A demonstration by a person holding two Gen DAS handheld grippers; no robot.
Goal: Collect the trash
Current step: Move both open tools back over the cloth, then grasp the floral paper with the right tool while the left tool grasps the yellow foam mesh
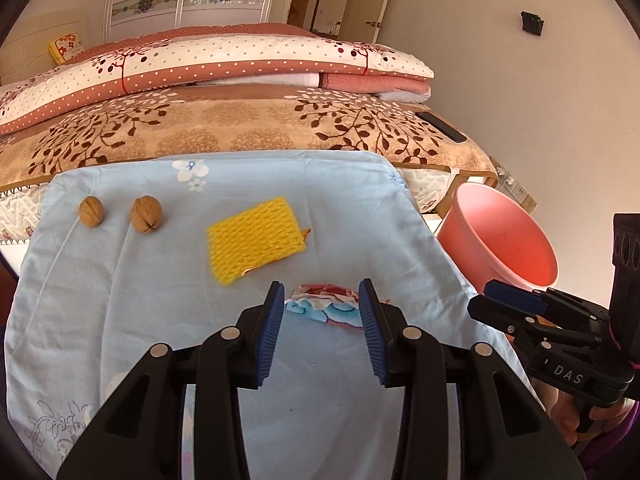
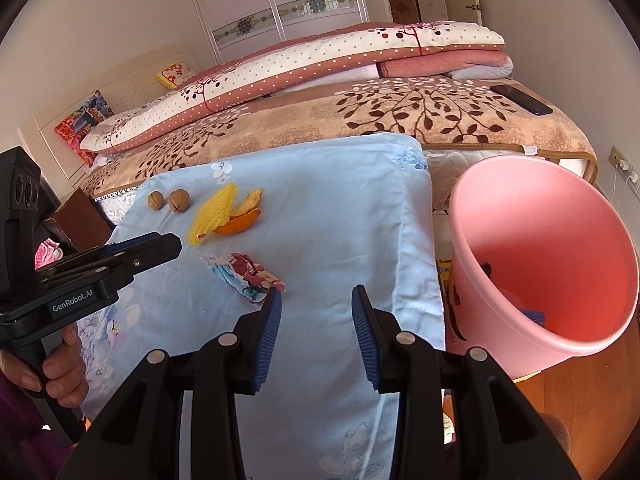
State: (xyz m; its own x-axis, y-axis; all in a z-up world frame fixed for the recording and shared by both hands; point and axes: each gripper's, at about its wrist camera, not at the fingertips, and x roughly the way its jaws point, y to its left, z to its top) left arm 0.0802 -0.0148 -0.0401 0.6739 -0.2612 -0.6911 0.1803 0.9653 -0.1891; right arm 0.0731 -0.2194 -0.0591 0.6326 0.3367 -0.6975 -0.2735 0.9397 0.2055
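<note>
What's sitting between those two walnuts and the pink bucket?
The yellow foam net with orange peel beside it, then bare blue cloth, seen from the right wrist.

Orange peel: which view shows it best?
Right wrist view. The orange peel shows there as a curled piece lying partly under the yellow foam net. In the left wrist view the foam net covers nearly all of it; only small orange bits stick out at its edges.

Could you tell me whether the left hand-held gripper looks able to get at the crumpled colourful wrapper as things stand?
Probably yes: the left hand-held gripper is open, the wrapper lies just beyond its fingertips on the blue cloth, nothing between.
</note>
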